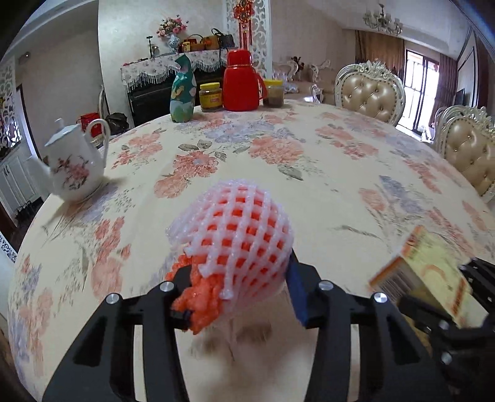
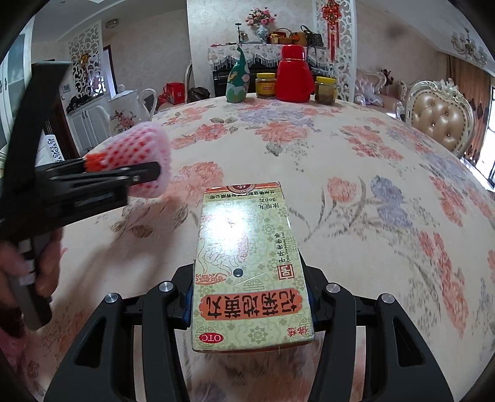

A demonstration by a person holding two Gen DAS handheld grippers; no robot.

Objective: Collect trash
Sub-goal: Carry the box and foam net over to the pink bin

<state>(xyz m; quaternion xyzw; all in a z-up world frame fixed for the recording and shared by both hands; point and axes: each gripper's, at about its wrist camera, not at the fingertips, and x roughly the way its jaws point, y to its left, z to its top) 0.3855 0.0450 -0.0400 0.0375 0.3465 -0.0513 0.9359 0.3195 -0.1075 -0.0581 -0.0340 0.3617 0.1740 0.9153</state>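
Now the left gripper (image 1: 238, 293) is clamping a foam fruit net (image 1: 235, 228) between its fingers; only the right wrist view is showing the right gripper (image 2: 250, 297) closing on a medicine box (image 2: 250, 269), label upward.

This is a home dining room. A big table (image 1: 309, 160) has a flowery cloth, a teapot (image 1: 74, 164), fancy chairs (image 1: 369, 89) and a chandelier (image 1: 382, 18).
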